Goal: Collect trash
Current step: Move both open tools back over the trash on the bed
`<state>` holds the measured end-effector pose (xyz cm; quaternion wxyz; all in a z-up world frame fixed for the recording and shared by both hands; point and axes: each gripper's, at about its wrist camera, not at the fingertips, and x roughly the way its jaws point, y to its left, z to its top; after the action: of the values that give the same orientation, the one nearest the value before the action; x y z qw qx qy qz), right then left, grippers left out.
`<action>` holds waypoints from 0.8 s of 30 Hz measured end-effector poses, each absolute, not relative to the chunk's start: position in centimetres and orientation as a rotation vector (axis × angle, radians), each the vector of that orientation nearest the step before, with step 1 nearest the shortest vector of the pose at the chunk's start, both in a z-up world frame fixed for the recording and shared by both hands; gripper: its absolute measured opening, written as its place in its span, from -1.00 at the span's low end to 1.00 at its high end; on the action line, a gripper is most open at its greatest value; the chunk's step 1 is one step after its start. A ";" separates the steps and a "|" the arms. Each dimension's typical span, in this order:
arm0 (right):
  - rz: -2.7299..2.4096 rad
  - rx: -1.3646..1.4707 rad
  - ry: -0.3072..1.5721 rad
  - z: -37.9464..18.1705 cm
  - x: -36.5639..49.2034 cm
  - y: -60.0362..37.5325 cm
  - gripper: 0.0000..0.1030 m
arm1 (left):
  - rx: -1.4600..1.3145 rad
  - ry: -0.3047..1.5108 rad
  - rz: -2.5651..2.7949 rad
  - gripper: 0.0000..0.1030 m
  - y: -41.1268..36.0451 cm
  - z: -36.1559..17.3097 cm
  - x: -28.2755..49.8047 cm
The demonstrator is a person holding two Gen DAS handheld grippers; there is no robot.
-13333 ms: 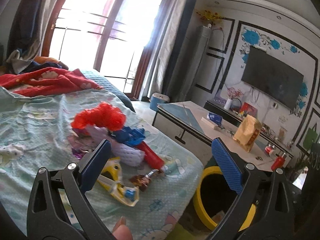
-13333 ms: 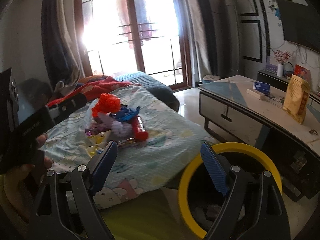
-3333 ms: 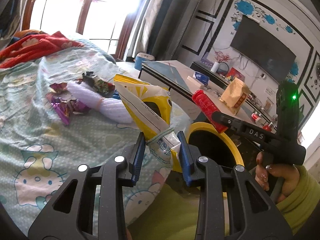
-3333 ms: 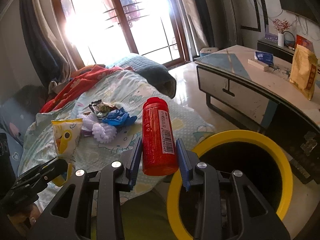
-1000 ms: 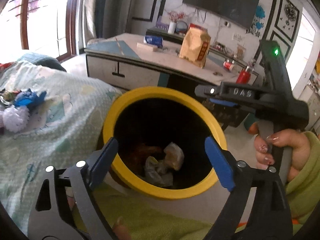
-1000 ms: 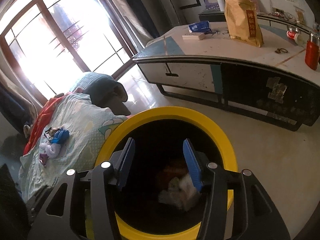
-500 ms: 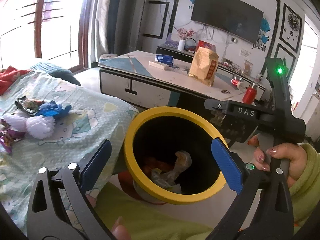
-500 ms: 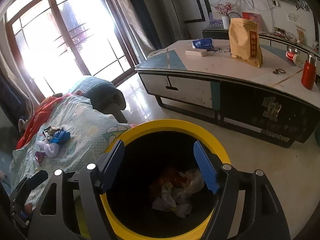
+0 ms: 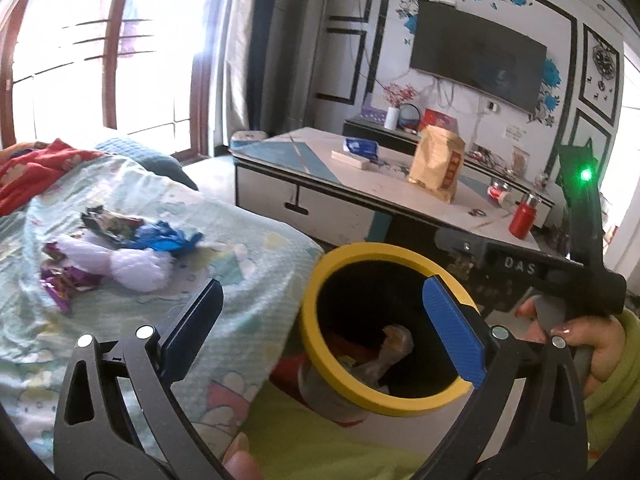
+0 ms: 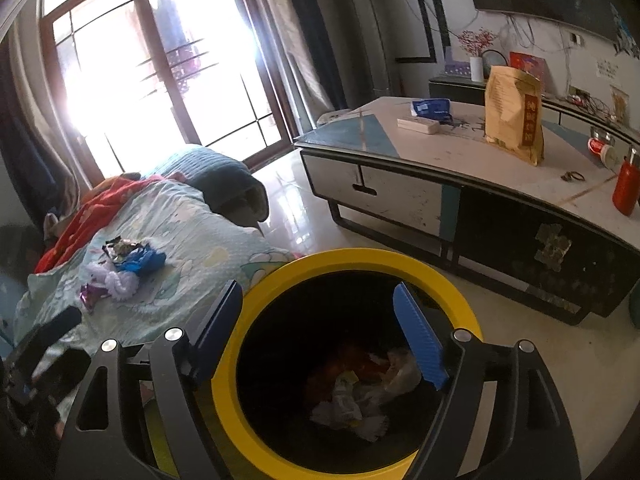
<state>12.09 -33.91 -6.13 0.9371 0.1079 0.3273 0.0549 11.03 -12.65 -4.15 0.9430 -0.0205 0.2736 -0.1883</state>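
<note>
Both hand-held grippers are wide and empty: the left hand-held gripper [image 9: 320,320] is nearer the crumpled wrapper pile [image 9: 120,252], mid-left on the pale-green bedsheet [image 9: 248,264]; the right hand-held gripper [image 10: 320,328] hangs over the yellow-rimmed black bin [image 10: 352,264].

A low table [image 10: 472,168] stands at two o'clock, bearing a tan paper bag [image 10: 514,114], a blue packet [image 10: 432,107], a white box [image 10: 417,125] and a red flask [image 10: 625,184]. A television [image 9: 478,56] hangs at one o'clock; sunlit glass doors [image 10: 160,64] at eleven o'clock.
</note>
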 end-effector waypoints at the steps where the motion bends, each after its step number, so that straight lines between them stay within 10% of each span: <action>1: 0.114 0.217 0.667 -5.9 12.1 -33.5 0.47 | -0.049 0.554 -0.377 0.78 -12.2 -4.0 11.2; 24: 0.297 0.056 0.592 -0.8 14.5 -19.9 0.57 | -0.257 0.476 -0.090 0.78 3.1 -2.0 14.1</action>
<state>14.54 -19.87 -0.77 0.9452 0.0274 0.2907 0.1458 14.14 3.11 -2.05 0.9627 -0.1268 0.2349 -0.0445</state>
